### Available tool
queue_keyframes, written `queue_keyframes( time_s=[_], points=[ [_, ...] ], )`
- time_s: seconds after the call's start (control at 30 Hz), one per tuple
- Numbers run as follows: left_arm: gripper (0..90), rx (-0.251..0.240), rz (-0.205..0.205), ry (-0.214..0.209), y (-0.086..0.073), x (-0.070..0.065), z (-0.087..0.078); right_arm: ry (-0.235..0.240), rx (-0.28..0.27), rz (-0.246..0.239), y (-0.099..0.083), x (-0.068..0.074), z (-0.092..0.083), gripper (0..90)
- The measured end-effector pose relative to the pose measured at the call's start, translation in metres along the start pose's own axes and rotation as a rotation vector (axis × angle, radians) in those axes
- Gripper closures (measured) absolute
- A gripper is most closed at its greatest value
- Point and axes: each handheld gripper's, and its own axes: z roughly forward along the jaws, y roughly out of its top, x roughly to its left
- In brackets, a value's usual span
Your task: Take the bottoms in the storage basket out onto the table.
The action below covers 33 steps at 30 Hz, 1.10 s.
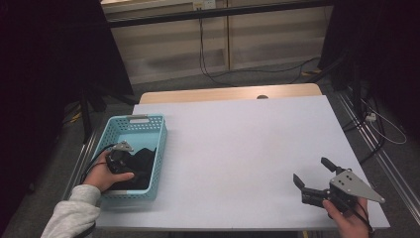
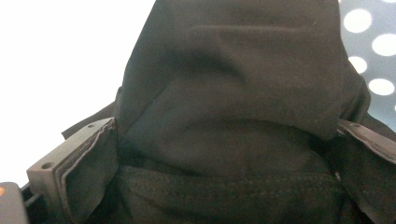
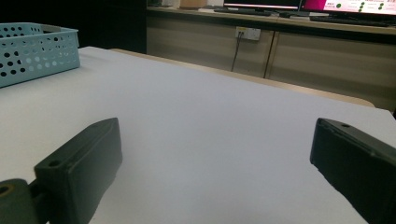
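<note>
One light-blue basket [image 1: 159, 144] sits at the table's [image 1: 237, 148] left edge, holding one black cloth [image 1: 141, 166]. The left gripper [image 1: 120, 159] is down inside it — jaws spread, cloth bunched between them. The right gripper [image 1: 313, 179] rests at the near right, wide open and empty.

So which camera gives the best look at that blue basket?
The high view: the whole blue basket sits at the table's left with black cloth inside. The right gripper view catches just its perforated corner; the left gripper view glimpses a dotted wall behind the cloth.
</note>
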Motion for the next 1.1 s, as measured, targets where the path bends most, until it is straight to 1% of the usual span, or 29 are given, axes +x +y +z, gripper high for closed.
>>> queue_keyframes(
  time_s=[0.03,0.07,0.13,0.27,0.3,0.37,0.4,0.43,0.47,0.5,0.53,0.57,0.67,0.7,0.73,0.77,0.8,0.83,0.87,0.9,0.93,0.97,1.0,1.07,1.1],
  points=[
    [0.0,-0.002,-0.006,0.001,0.000,0.000,0.000,0.001,0.000,0.001,0.000,0.000,0.000,1.4],
    [0.0,-0.006,-0.002,0.009,0.000,-0.001,0.000,0.001,0.000,0.001,0.000,0.000,0.000,1.4],
    [0.0,-0.017,-0.010,0.000,-0.001,-0.001,0.001,0.006,-0.003,0.001,0.001,0.001,0.000,1.4],
    [0.0,-0.012,-0.009,0.001,0.000,-0.002,0.002,0.008,-0.006,0.000,0.002,0.002,0.001,1.4],
    [0.0,-0.013,-0.012,-0.010,0.000,-0.004,0.002,0.010,-0.007,0.000,0.002,0.002,0.002,1.4],
    [0.9,-0.017,-0.012,-0.014,0.000,-0.004,0.002,0.009,-0.007,0.001,0.002,0.002,0.002,1.4],
    [2.6,-0.012,-0.013,-0.022,0.000,-0.004,0.001,0.009,-0.006,0.001,0.002,0.002,0.002,1.4],
    [7.9,-0.004,-0.009,-0.026,0.001,-0.004,0.000,0.009,-0.007,0.001,0.002,0.002,0.002,1.4],
    [7.9,0.004,-0.007,-0.032,0.003,-0.005,-0.001,0.009,-0.007,0.001,0.002,0.002,0.002,1.4],
    [11.3,0.031,-0.009,-0.035,0.006,-0.006,-0.002,0.010,-0.008,-0.001,0.002,0.002,0.002,1.4],
    [12.6,0.031,-0.009,-0.035,0.006,-0.006,-0.002,0.010,-0.008,-0.001,0.002,0.002,0.002,1.4],
    [13.6,0.047,0.001,-0.035,0.008,-0.007,-0.002,0.006,-0.008,0.000,0.002,0.002,0.001,1.4],
    [19.2,0.053,-0.003,-0.045,0.009,-0.008,-0.003,0.004,-0.011,0.000,0.003,0.002,0.001,1.4],
    [19.2,0.055,0.006,-0.050,0.010,-0.007,-0.003,0.004,-0.012,0.001,0.003,0.001,0.000,1.4],
    [21.5,0.054,0.009,-0.055,0.010,-0.008,-0.003,0.002,-0.013,0.000,0.003,0.001,0.000,1.4],
    [25.8,0.058,0.018,-0.063,0.011,-0.009,-0.003,0.000,-0.010,0.002,0.002,0.000,0.000,1.4],
    [28.4,0.058,0.018,-0.063,0.011,-0.009,-0.003,0.000,-0.010,0.002,0.002,0.000,0.000,1.4],
    [31.3,0.059,0.010,-0.078,0.012,-0.010,-0.004,-0.002,-0.008,0.003,0.002,0.000,-0.001,1.4],
    [34.2,0.059,0.010,-0.078,0.012,-0.010,-0.004,-0.001,-0.008,0.003,0.002,0.000,-0.001,1.4],
    [34.2,0.059,0.013,-0.087,0.013,-0.010,-0.004,-0.001,-0.008,0.003,0.002,0.000,-0.001,1.4],
    [39.3,0.058,0.013,-0.098,0.013,-0.009,-0.004,-0.003,-0.010,0.003,0.002,-0.001,0.000,1.4],
    [42.6,0.058,0.013,-0.098,0.013,-0.009,-0.004,-0.004,-0.010,0.002,0.002,-0.001,0.000,1.4],
    [42.6,0.053,0.011,-0.103,0.013,-0.008,-0.004,-0.004,-0.010,0.002,0.002,-0.001,0.000,1.4],
    [46.8,0.048,0.021,-0.111,0.013,-0.008,-0.004,-0.002,-0.011,0.000,0.003,0.000,0.000,1.4],
    [50.6,0.051,0.023,-0.114,0.013,-0.008,-0.004,0.003,-0.010,-0.003,0.003,0.001,0.000,1.4]
  ],
)
